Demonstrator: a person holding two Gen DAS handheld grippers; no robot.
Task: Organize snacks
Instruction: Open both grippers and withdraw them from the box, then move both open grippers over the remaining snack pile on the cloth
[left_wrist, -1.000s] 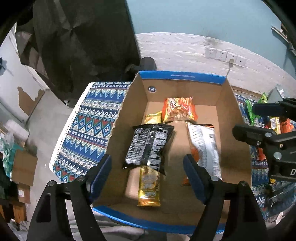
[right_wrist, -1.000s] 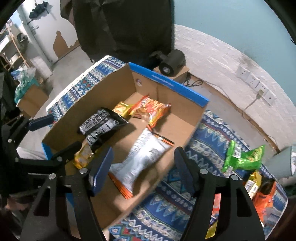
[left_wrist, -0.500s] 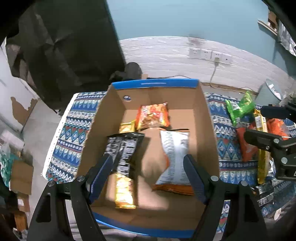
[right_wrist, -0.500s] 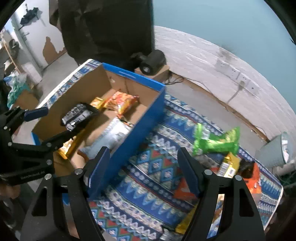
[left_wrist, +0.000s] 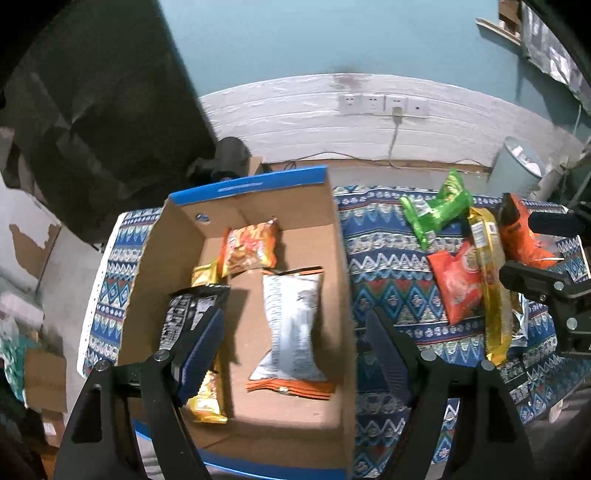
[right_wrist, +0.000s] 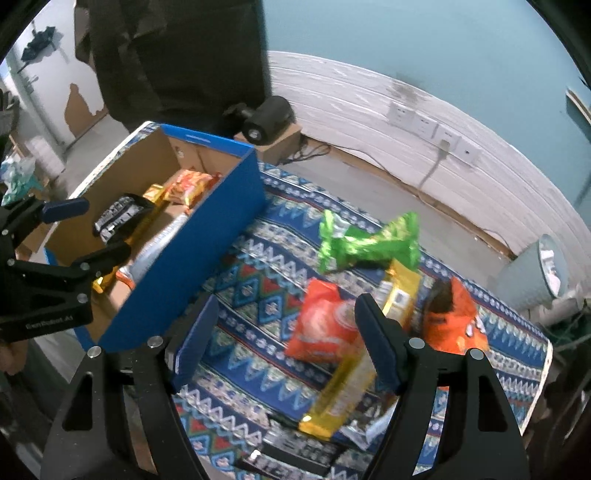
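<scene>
A cardboard box (left_wrist: 334, 266) already holds several snack packets (left_wrist: 291, 328); green (right_wrist: 365, 242), red (right_wrist: 323, 325) and yellow (right_wrist: 347, 369) packets wait on the patterned cloth (right_wrist: 255, 295) — both the left gripper (left_wrist: 295, 354) and the right gripper (right_wrist: 286, 343) gape, holding nothing.

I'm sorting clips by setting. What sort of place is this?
Probably a plain room at home or a workroom: a patterned cloth spread beside a teal wall with sockets, a cardboard box of snacks, and clutter along the edges.

Only one bit of lettering reads here: pale print along the black body of the left gripper (right_wrist: 48, 321), something like "GenRobot.AI", blurred. The print on the snack packets is too blurred to read.
</scene>
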